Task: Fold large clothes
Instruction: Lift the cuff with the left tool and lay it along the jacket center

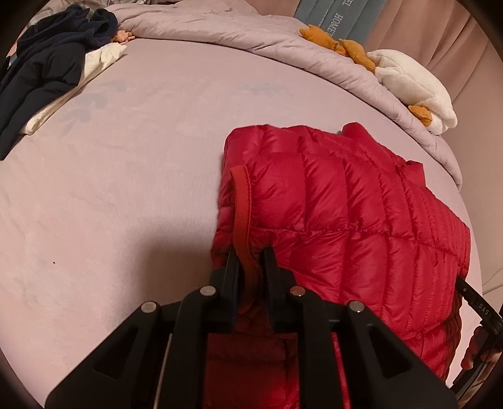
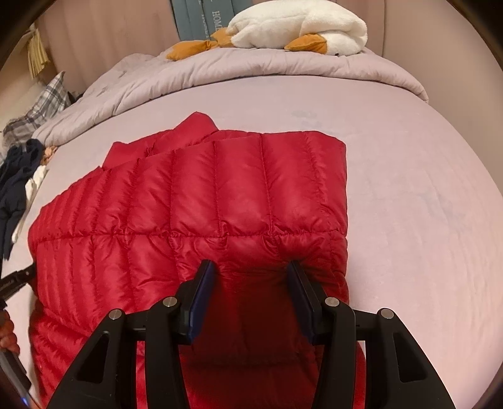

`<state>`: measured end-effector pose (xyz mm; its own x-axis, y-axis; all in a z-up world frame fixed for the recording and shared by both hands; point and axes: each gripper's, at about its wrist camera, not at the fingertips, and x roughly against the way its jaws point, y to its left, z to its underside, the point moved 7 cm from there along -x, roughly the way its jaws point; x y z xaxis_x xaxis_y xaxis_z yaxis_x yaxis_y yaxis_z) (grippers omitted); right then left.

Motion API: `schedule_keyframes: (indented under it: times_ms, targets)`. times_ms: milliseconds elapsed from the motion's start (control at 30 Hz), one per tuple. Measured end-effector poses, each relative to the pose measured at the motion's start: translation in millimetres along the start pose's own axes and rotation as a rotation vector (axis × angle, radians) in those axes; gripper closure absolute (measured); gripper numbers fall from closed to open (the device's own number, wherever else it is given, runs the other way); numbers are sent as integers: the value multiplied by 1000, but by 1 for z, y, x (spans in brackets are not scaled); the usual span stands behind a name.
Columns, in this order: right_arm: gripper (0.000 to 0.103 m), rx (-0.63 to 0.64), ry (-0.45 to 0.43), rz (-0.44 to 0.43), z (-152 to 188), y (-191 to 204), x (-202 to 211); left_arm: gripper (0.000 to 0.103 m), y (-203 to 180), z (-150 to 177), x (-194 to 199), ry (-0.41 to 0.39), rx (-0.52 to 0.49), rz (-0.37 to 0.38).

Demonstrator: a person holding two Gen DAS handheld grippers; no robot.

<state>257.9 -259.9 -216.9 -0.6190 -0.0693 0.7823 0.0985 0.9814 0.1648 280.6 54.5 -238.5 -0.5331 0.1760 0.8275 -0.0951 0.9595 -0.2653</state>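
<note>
Red puffer jacket [image 2: 201, 201], spread quilted-side up on a pale pink bed sheet [image 1: 132, 176], bunched toward the near edge of the mattress. Folded over itself along one side, collar [image 2: 195, 124] poking up at the far end. Left gripper [image 1: 251, 256] clamped on the jacket's dark red trimmed edge [image 1: 242, 201], fingers nearly together with the binding pinched between them. Right gripper [image 2: 251, 267] spread wide, fingers [image 2: 204, 283] pressed against the padded fabric at the near hem, nothing pinched between them (fabric merely bulging into the gap). Seen from the left wrist camera, part of the right tool's black handle at the jacket's far right edge, with fingers of a hand [image 1: 474, 349] beside it.

Beyond the jacket, a rumpled lilac duvet [image 2: 251, 69] heaped along the far side of the bed. On top of it, a white plush goose [image 2: 301, 25] with orange feet and beak, lying on its side. Behind that, a teal cushion [image 2: 201, 19] with partly readable white lettering against a pink padded headboard [image 2: 110, 28]. Off to the left, well apart from the jacket, a pile of dark navy clothing [image 1: 53, 63] over a cream-white garment [image 1: 100, 56], and a grey plaid pillow [image 2: 41, 110] at the far corner
</note>
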Motion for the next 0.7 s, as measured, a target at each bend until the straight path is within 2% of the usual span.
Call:
schedule_keyframes:
  times_ms: [500,700]
  targets:
    - [53,-4,16,4,0,3,-9,82,2,1,-11,20,18,-1]
    - [54,-2,17,9,0,3,-11,81,-1,1,-12,12,-6,-26]
